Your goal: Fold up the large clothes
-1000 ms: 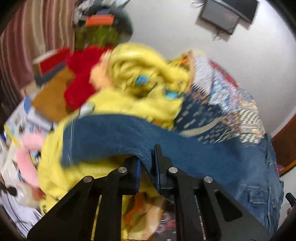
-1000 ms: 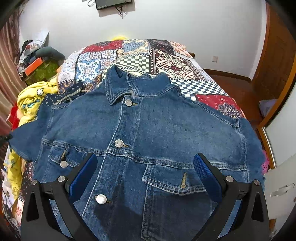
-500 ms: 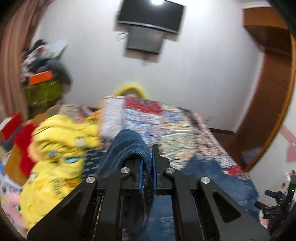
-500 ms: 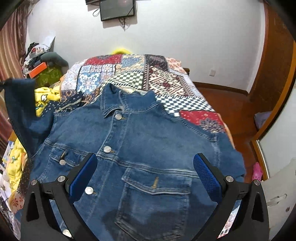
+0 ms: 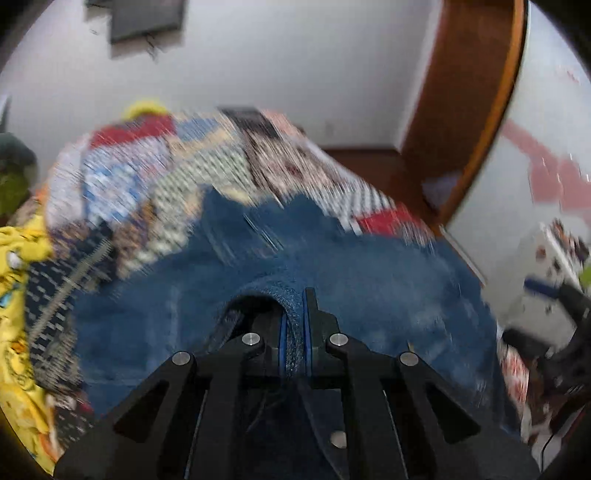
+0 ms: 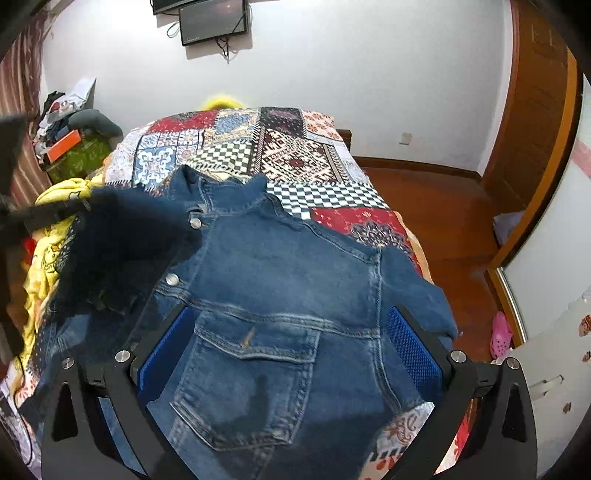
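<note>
I see one denim jacket (image 6: pixel 280 295) spread front-up across the bed's (image 6: pixel 295 155) near end. My left gripper (image 5: pixel 294 332) pinches its sleeve (image 5: pixel 280 291) tight, lifted over the jacket's front. My right gripper (image 6: pixel 288 343) hangs wide open, empty; three buttons (image 6: pixel 195 222) show, no readable writing.

No text, label, brand or number can be read in either view. The left wrist picture is smeared by motion. The screen (image 6: pixel 213 19) on the wall is dark, and the orange box (image 6: pixel 63 144) far to its lower left shows no legible print.
</note>
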{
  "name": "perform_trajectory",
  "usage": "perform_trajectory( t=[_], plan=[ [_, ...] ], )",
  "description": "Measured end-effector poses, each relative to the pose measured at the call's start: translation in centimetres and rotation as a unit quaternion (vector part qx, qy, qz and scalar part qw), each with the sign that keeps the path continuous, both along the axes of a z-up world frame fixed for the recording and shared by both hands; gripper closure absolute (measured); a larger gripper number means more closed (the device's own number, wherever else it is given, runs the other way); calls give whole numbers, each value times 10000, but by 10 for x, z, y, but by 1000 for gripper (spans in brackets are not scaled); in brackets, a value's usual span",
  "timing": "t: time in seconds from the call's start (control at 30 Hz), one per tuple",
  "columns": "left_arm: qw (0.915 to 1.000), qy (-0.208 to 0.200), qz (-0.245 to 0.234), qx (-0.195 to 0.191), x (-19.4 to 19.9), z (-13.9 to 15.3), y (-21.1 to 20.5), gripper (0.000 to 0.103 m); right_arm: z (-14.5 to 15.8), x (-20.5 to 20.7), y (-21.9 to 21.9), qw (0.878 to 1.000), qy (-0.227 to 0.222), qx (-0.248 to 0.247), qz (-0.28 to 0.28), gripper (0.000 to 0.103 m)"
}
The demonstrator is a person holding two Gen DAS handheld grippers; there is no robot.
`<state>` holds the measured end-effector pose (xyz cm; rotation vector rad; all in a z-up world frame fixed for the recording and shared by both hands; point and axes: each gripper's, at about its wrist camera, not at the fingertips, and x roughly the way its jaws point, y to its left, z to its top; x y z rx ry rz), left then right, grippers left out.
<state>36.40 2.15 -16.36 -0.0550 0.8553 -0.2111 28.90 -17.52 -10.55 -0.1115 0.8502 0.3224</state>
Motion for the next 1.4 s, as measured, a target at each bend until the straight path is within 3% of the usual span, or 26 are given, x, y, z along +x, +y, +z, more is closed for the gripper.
perform_trajectory(
  t=[0.3, 0.4, 0.47, 0.53, 0.6, 0.7, 0.9, 1.03, 1.3, 1.4],
  plan=[
    [9927, 932, -646, 403, -30, -63, -53, 94, -6, -8, -8, 9999, 154, -37, 61, 0],
    [9911, 1094, -699, 289, -43, -66, -45, 77, -5, -9, -5, 9998, 162, -53, 93, 0],
    [9917, 1080, -666, 210, -51, -62, -37, 56, -2, -9, 0, 9998, 148, -62, 143, 0],
    [9931, 989, -600, 184, -61, -54, -25, 54, 1, -10, 7, 9996, 110, -79, 230, 0],
    [9945, 901, -510, 171, -70, -44, -9, 53, 5, -9, 17, 9994, 58, -103, 338, 0],
    [9972, 686, -218, 215, -82, -28, 23, 42, 12, -9, 39, 9981, -56, -177, 586, 0],
    [9956, 297, 622, 633, -105, -13, 95, 32, 11, -9, 102, 9903, -124, -299, 1353, 0],
    [9910, 350, 1106, 661, -113, -21, 138, 30, -1, -8, 149, 9805, -19, -389, 1928, 0],
    [9863, 620, 1480, 377, -128, -52, 179, 30, -48, 12, 223, 9625, 595, -782, 2527, 3],
    [9849, 726, 1534, 346, -128, -62, 183, 30, -64, 19, 237, 9573, 807, -974, 2599, 11]
  ],
)
